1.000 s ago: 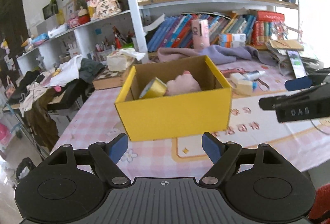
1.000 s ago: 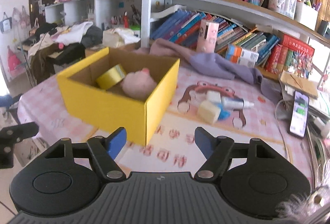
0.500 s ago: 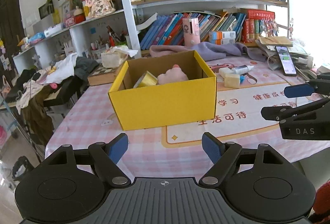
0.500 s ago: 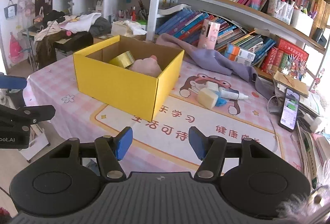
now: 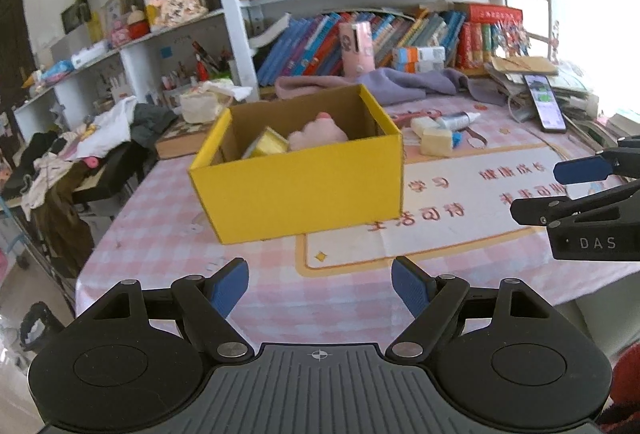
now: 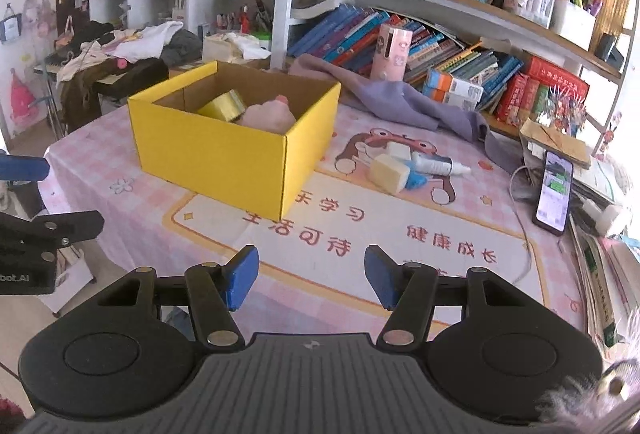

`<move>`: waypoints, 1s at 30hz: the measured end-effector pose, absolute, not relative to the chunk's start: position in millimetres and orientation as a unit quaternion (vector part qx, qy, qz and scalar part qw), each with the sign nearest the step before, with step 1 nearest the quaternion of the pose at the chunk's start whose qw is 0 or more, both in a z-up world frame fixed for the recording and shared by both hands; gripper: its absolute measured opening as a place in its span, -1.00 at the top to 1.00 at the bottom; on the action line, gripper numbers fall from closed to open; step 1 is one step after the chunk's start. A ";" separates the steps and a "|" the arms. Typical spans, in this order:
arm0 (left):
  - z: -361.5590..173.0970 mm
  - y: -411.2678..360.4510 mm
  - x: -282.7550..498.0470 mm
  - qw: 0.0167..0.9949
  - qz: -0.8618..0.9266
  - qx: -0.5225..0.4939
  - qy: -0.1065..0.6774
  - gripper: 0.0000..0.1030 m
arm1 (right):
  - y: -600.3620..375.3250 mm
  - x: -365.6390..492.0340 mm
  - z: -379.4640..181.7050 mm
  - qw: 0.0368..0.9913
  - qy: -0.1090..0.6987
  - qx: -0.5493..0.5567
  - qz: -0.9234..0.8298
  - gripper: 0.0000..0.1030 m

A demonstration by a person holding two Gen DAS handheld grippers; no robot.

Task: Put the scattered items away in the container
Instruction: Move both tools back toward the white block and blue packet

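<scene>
Since a second ago I have pulled both grippers back from the box (image 5: 296, 190); it sat close in front of the fingers then and now stands well beyond them. The table (image 5: 172, 246), with its pink checked cloth, carries everything. On it lies the printed mat (image 6: 400, 234), and the box, yellow outside and brown inside, stands partly on the mat's corner. Behind the box a purple cloth (image 6: 400, 102) is heaped against the bookshelf.

My left gripper (image 5: 320, 284) hangs above the table's near edge, well short of the box, its blue-padded fingers spread wide and holding nothing. My right gripper (image 6: 311, 276) hovers over the mat, to the right of the box, fingers likewise spread and bare.

Inside the box I see a pink plush toy (image 6: 266, 116) and, touching it on the left, a roll of yellow tape (image 6: 222, 106).

To the right of the box, out on the mat, a small cluster is left: a pale yellow block (image 6: 388, 172), a smaller pale block (image 6: 396, 151) just behind it, a white tube (image 6: 438, 164) lying flat beside them, and a bit of blue (image 6: 416, 180) that I cannot identify. A phone (image 6: 554, 190) lies farther right.
</scene>
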State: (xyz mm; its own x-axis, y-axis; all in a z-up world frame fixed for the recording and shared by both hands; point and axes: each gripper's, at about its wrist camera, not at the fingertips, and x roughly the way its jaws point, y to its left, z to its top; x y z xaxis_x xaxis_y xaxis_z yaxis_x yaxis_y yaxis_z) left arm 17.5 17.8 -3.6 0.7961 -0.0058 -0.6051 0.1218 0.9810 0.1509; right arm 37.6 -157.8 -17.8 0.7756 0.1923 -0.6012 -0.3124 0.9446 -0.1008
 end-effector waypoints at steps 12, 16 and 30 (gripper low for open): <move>-11.3 -20.0 28.9 0.934 -0.096 0.107 0.326 -0.57 | -187.4 35.6 -27.6 0.934 0.333 -0.090 0.098 -0.11; -14.4 -36.1 31.9 0.929 -0.124 0.119 0.328 -0.57 | -199.3 37.8 -29.9 0.933 0.340 -0.087 0.077 -0.11; -16.9 -73.0 55.7 0.918 -0.180 0.148 0.321 -0.57 | -235.3 43.0 -38.1 0.932 0.355 -0.061 0.028 -0.11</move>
